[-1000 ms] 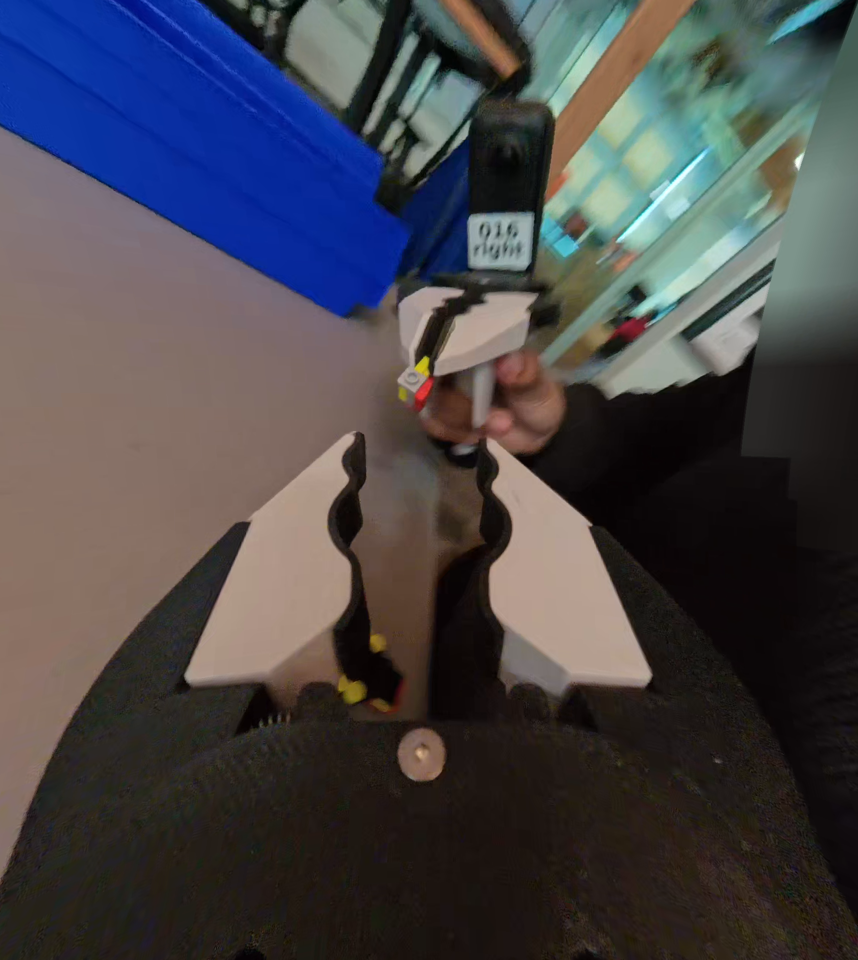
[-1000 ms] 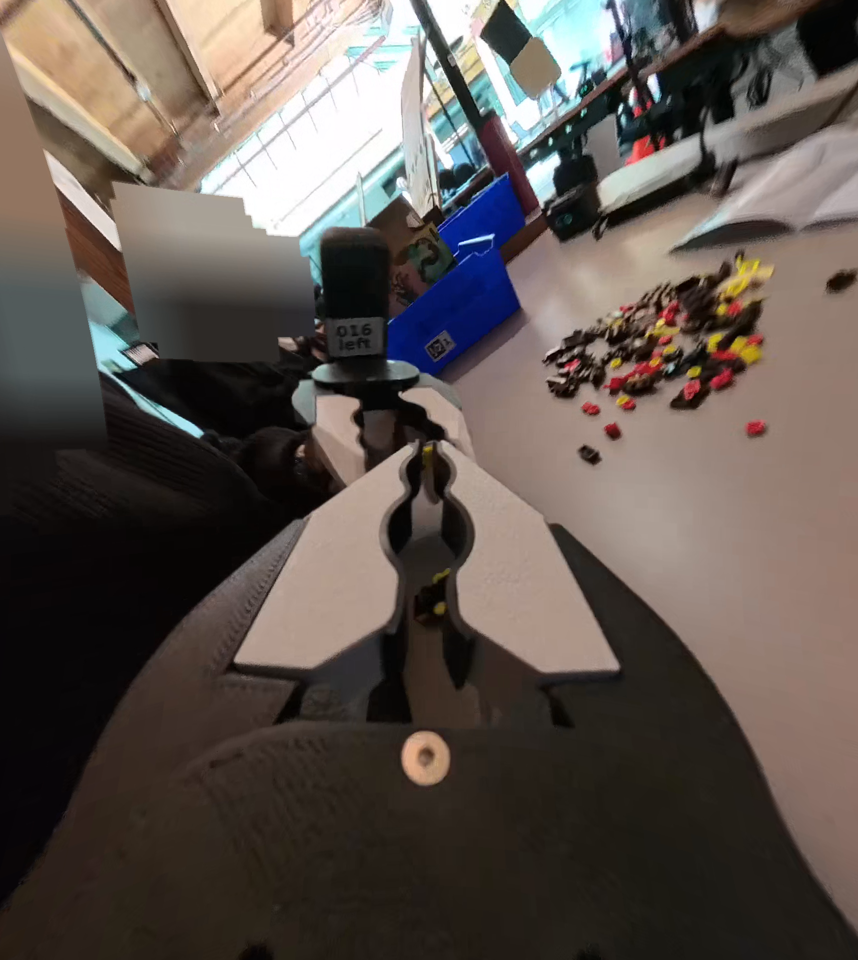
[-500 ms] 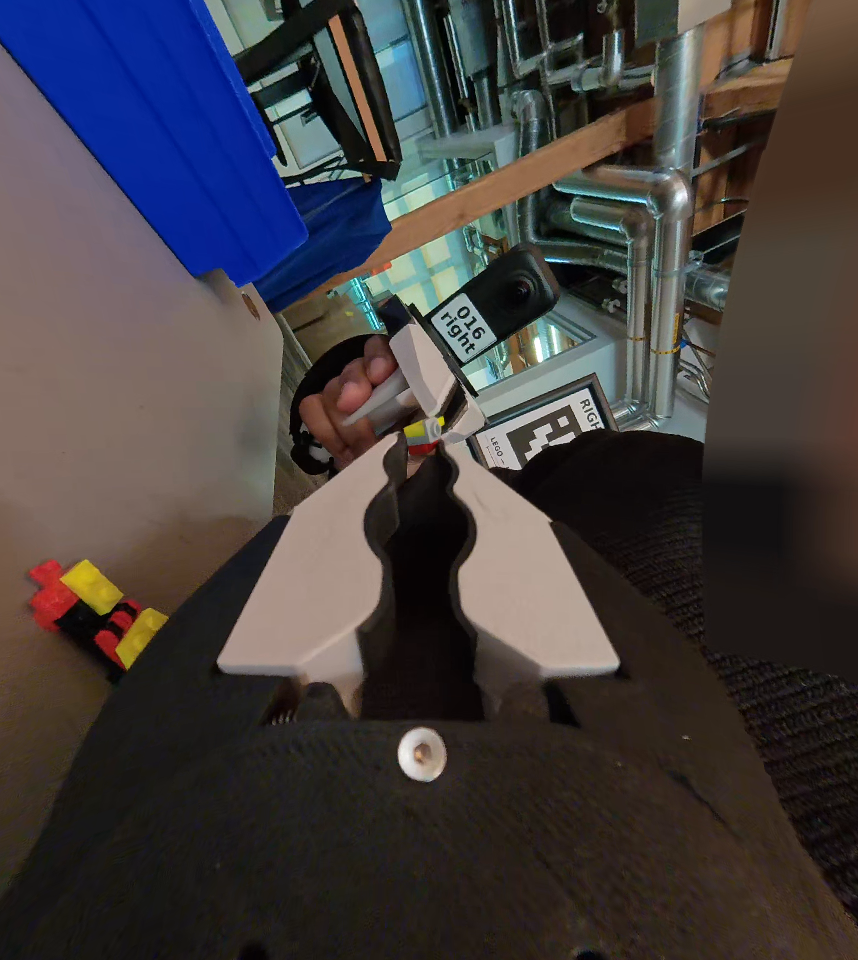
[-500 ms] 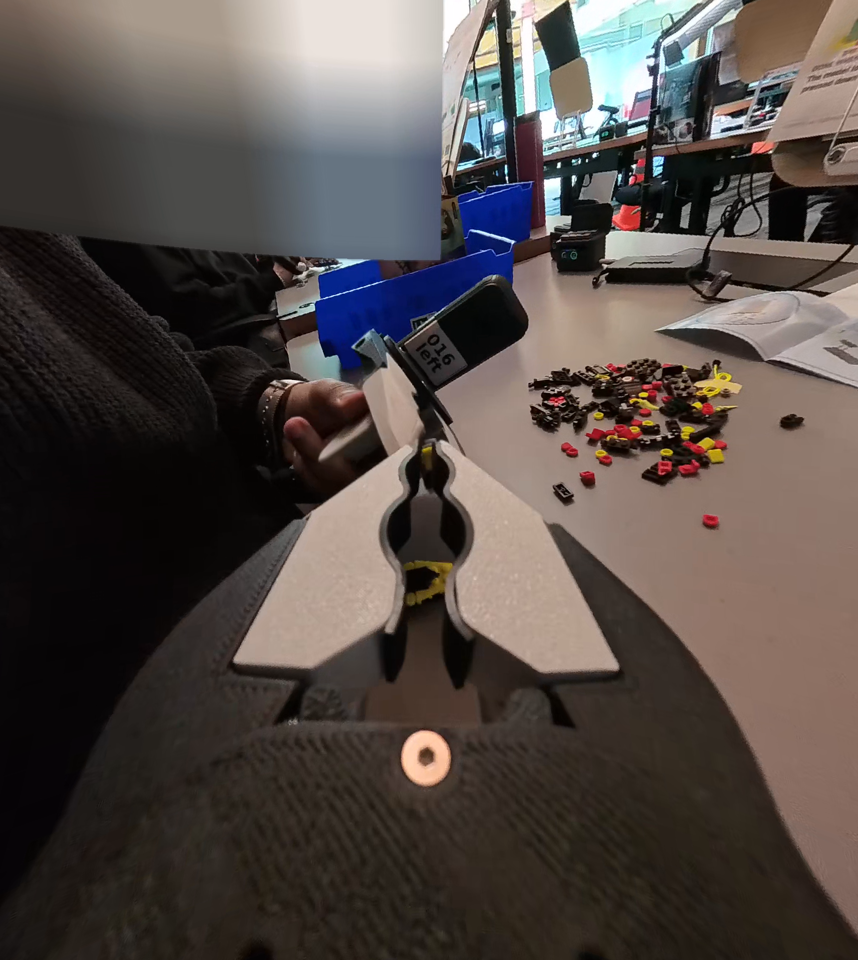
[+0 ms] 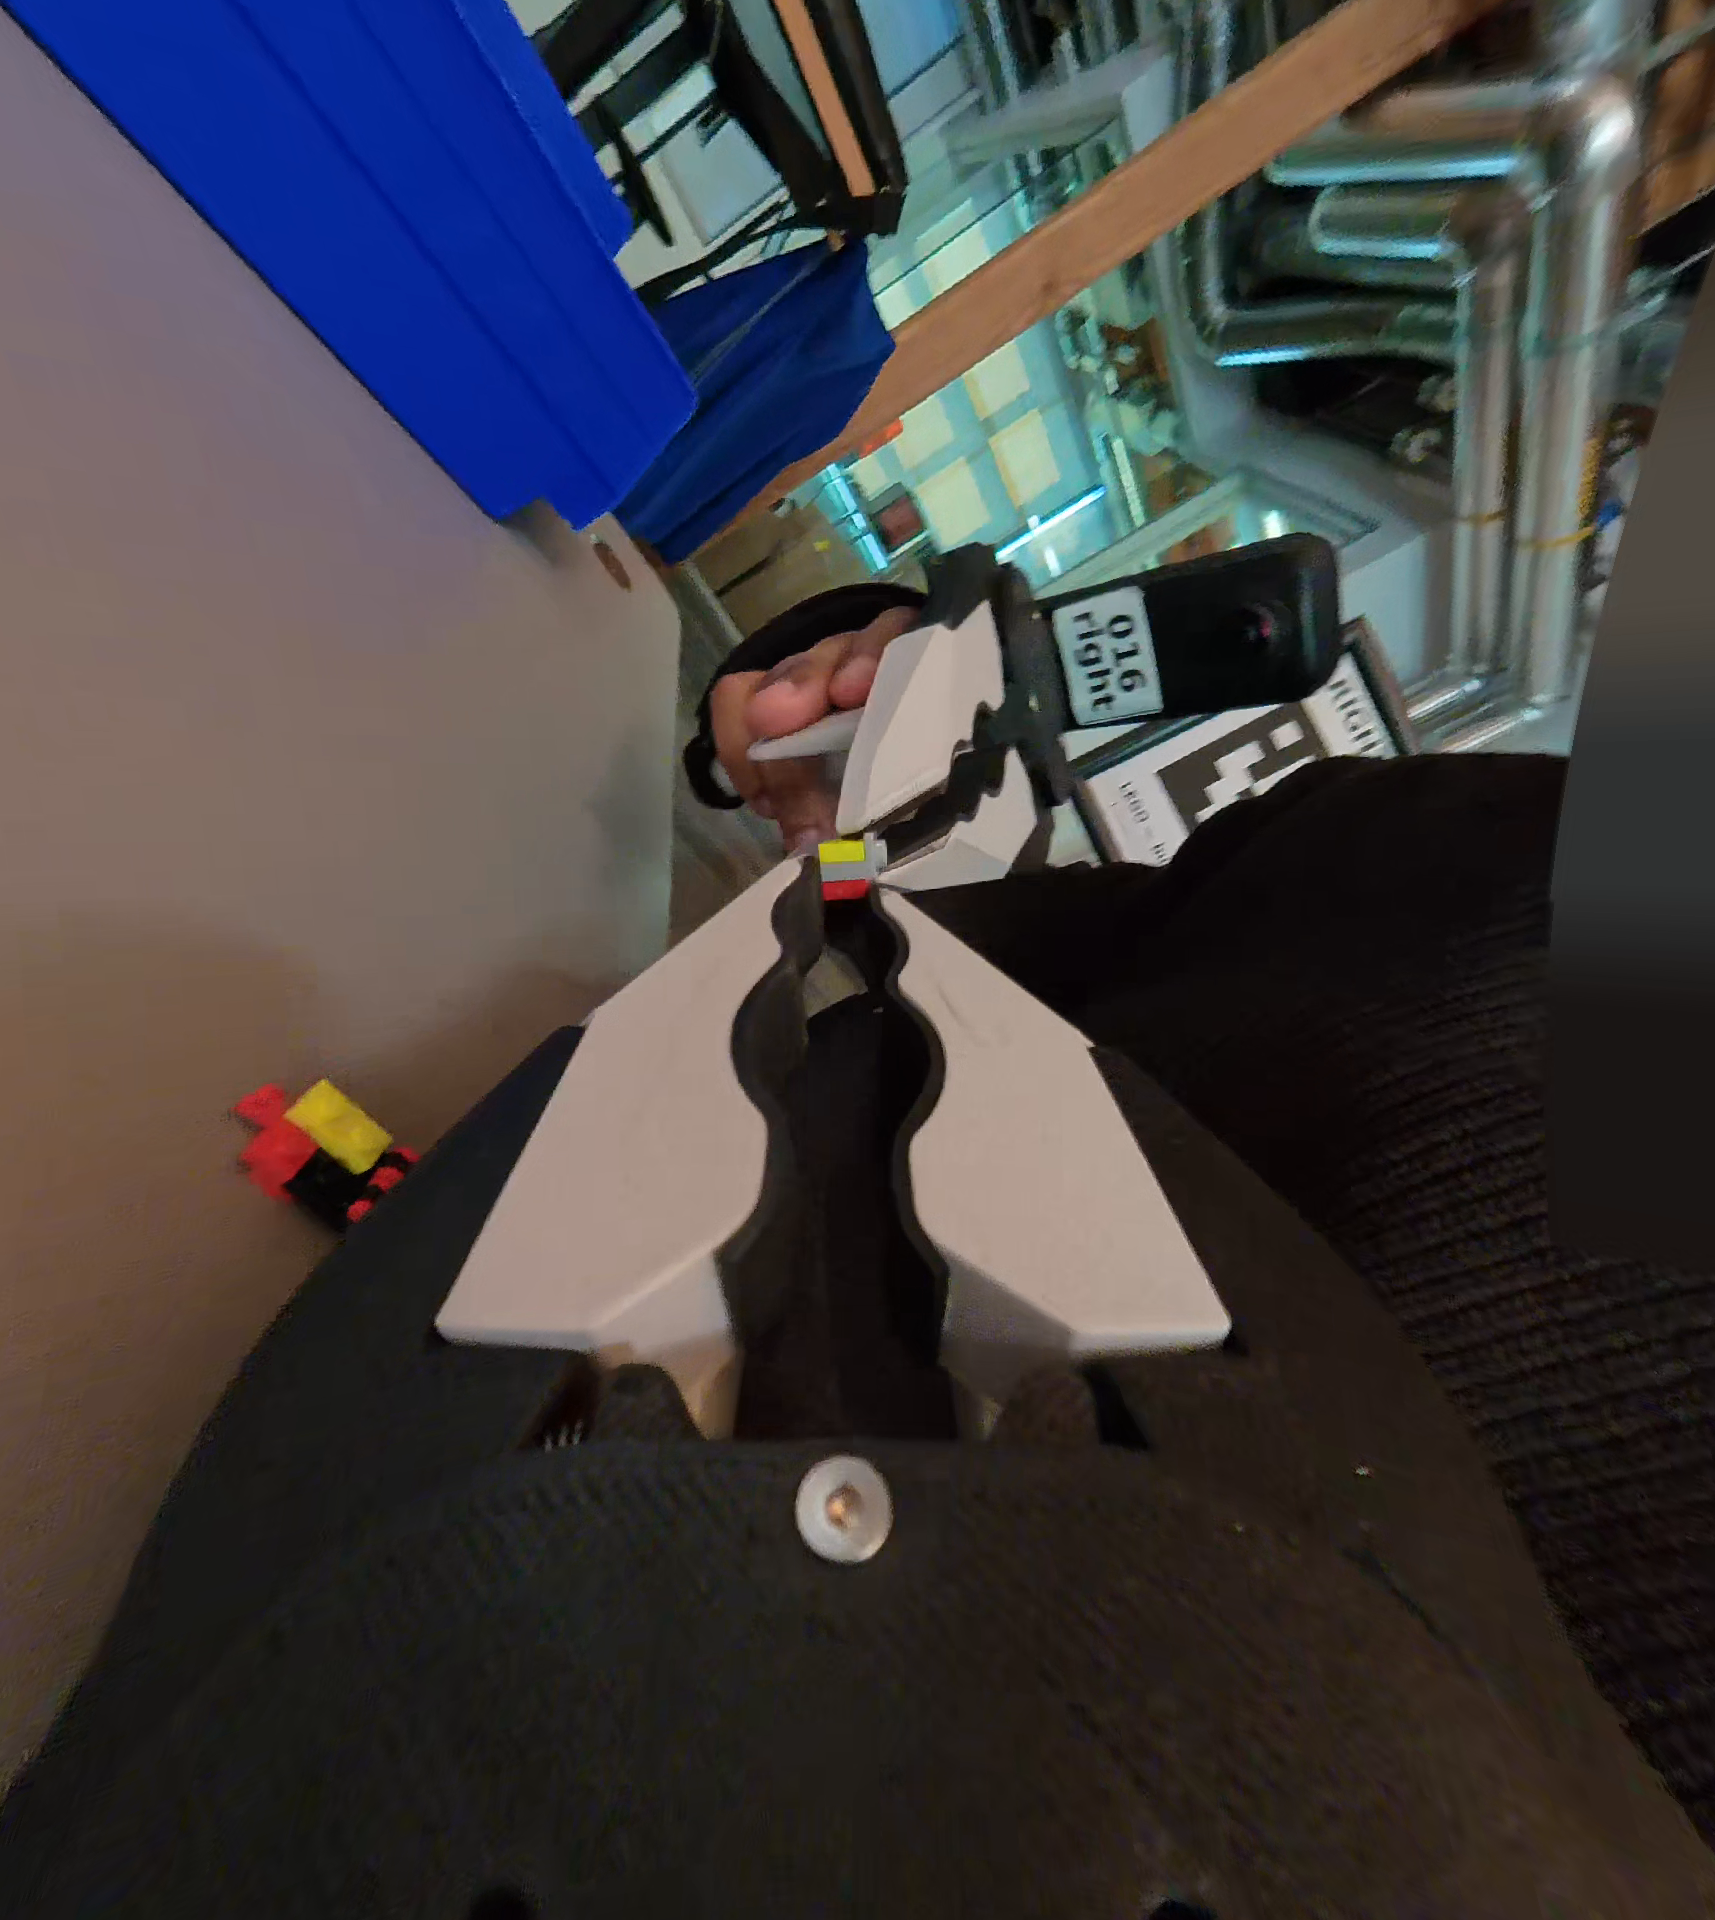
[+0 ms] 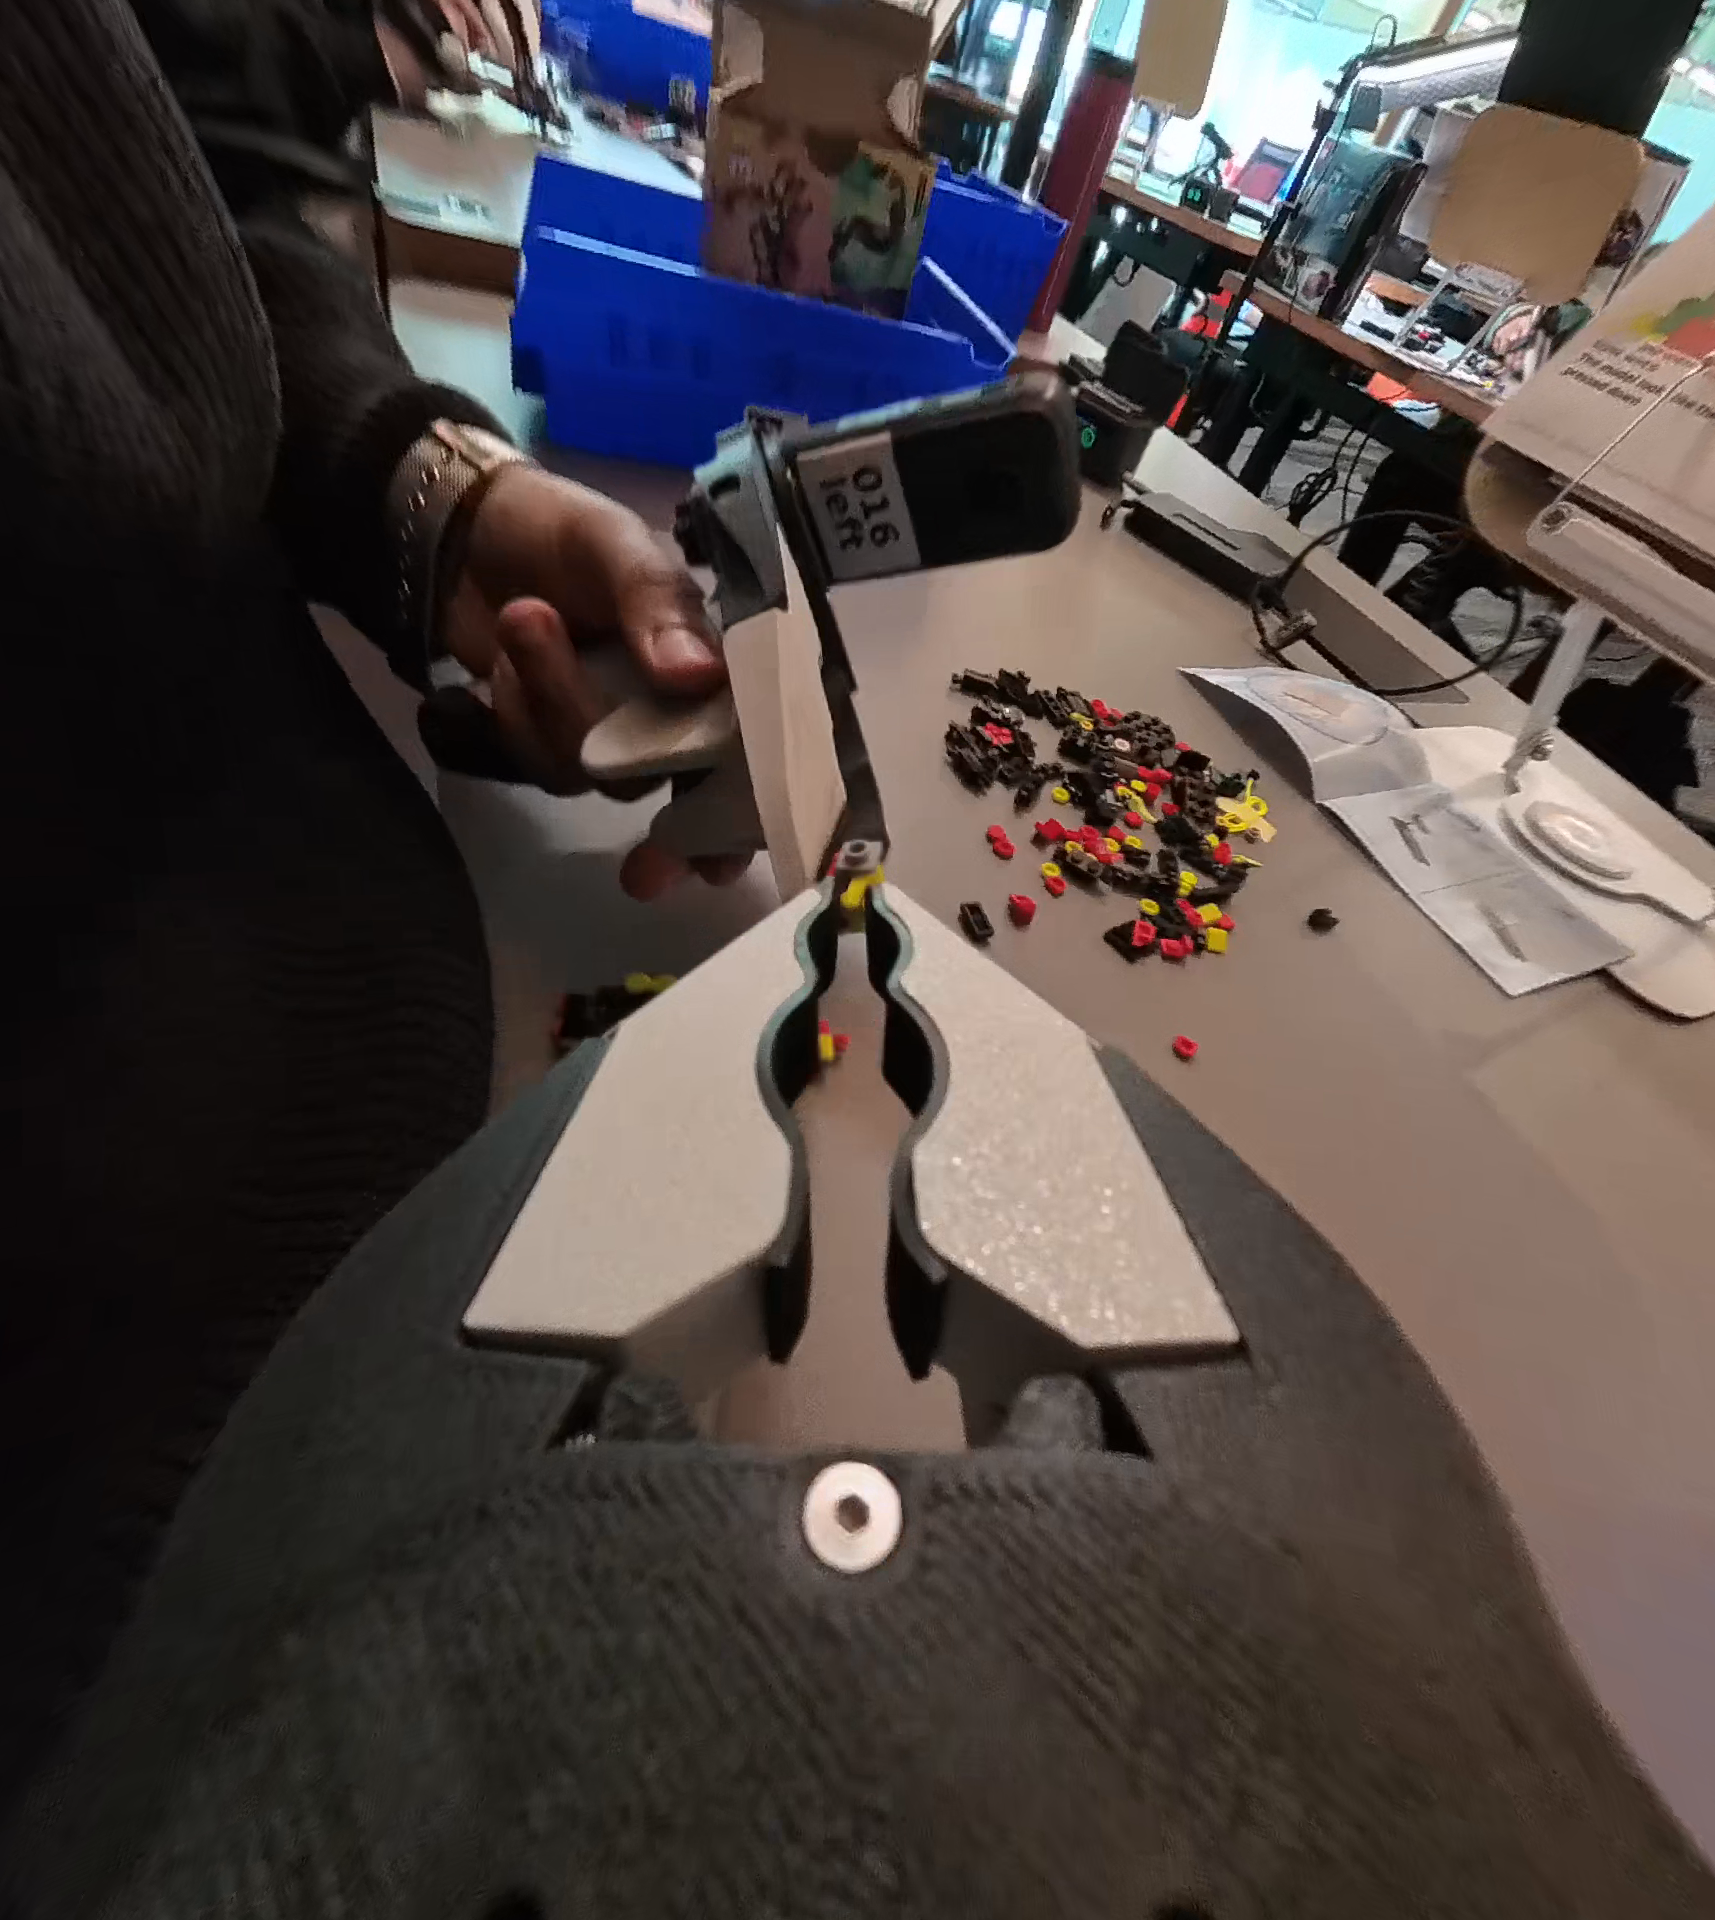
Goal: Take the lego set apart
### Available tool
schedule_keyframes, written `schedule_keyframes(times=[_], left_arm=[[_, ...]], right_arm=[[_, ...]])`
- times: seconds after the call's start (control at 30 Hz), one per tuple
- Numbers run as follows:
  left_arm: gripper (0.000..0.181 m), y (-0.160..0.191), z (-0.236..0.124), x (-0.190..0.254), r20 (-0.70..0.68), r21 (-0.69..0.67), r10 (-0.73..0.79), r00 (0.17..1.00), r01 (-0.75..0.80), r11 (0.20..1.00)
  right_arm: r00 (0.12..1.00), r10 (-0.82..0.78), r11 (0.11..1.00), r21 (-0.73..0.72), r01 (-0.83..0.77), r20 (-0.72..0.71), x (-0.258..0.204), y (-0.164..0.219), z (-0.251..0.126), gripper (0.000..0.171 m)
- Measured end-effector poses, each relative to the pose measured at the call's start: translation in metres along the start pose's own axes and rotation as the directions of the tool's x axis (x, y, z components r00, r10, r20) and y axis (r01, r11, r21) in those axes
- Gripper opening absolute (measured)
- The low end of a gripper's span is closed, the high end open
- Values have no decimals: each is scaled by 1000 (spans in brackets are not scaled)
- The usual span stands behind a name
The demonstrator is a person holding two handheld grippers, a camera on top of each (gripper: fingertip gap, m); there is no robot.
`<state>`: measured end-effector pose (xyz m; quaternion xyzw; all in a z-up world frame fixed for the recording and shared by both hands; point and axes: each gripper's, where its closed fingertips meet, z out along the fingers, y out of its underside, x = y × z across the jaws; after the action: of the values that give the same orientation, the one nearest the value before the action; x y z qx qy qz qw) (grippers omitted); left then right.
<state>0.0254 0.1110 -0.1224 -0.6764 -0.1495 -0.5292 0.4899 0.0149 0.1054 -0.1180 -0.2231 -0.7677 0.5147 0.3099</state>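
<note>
two hand-held grippers meet tip to tip above the beige tabletop [image 6: 1352,1195], both clamped on one small lego stack of yellow, grey and red pieces [image 5: 845,871]. the left gripper [image 5: 845,896], with grey wedge fingers lined in black, pinches the red lower end of the stack. the right gripper [image 6: 853,906] has its tips closed on the yellow end, with the other gripper's tips touching from above in its own view. a hand [image 6: 583,623] in a black knit sleeve squeezes the left gripper's trigger. a separate red, yellow and black lego chunk [image 5: 323,1153] lies on the table beside the left gripper. a scattered heap of loose black, red and yellow lego pieces [image 6: 1102,800] lies farther off, near an open paper booklet [image 6: 1404,821]. blue plastic bins [image 6: 728,343] stand at the table's far edge.
</note>
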Motion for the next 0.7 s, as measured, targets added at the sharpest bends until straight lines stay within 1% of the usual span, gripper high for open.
schedule_keyframes(times=[0.07, 0.17, 0.33, 0.43, 0.47, 0.5, 0.53, 0.57, 0.63, 0.67, 0.7], left_arm=[[4, 2, 0, -5, 53, -24, 52, 997, -51, 998], [4, 4, 0, -8, 95, -49, 103, 990, -98, 994], [4, 0, 0, -7, 88, -23, 95, 992, -94, 995], [4, -5, -2, -8, 120, -6, 134, 984, -135, 991], [0, -5, -2, -8, 134, -10, 148, 980, -148, 989], [0, 1, -1, -9, 135, -39, 175, 975, -171, 984], [0, 6, 1, -8, 135, -65, 181, 974, -174, 983], [0, 5, 3, -7, 137, -44, 172, 976, -167, 985], [0, 0, 3, -6, 122, -4, 117, 986, -117, 993], [0, -2, 0, -12, 141, 4, 110, 984, -112, 994], [0, -5, -3, -17, 157, 16, 106, 982, -110, 994]], right_arm=[[999, -32, 999, -37, 32, -12, 0, 5, 2, 3], [1000, -11, 998, -69, 11, -7, -1, 8, 2, 3], [999, 4, 996, -84, -8, -44, 4, 5, 2, 3], [993, 81, 994, -72, -87, -81, 10, 4, 4, 3], [989, 105, 991, -70, -113, -105, 14, 4, 3, 3], [970, 108, 989, -80, -128, -216, 32, 9, -3, 2], [959, 88, 988, -98, -118, -268, 45, 14, -11, 2], [957, 131, 987, -61, -151, -260, 50, 12, -17, 2], [931, 325, 946, 81, -315, -165, 49, 1, -22, 2], [916, 376, 926, 94, -366, -139, 48, 2, -21, 2], [920, 370, 929, 71, -364, -130, 46, 5, -18, 2]])
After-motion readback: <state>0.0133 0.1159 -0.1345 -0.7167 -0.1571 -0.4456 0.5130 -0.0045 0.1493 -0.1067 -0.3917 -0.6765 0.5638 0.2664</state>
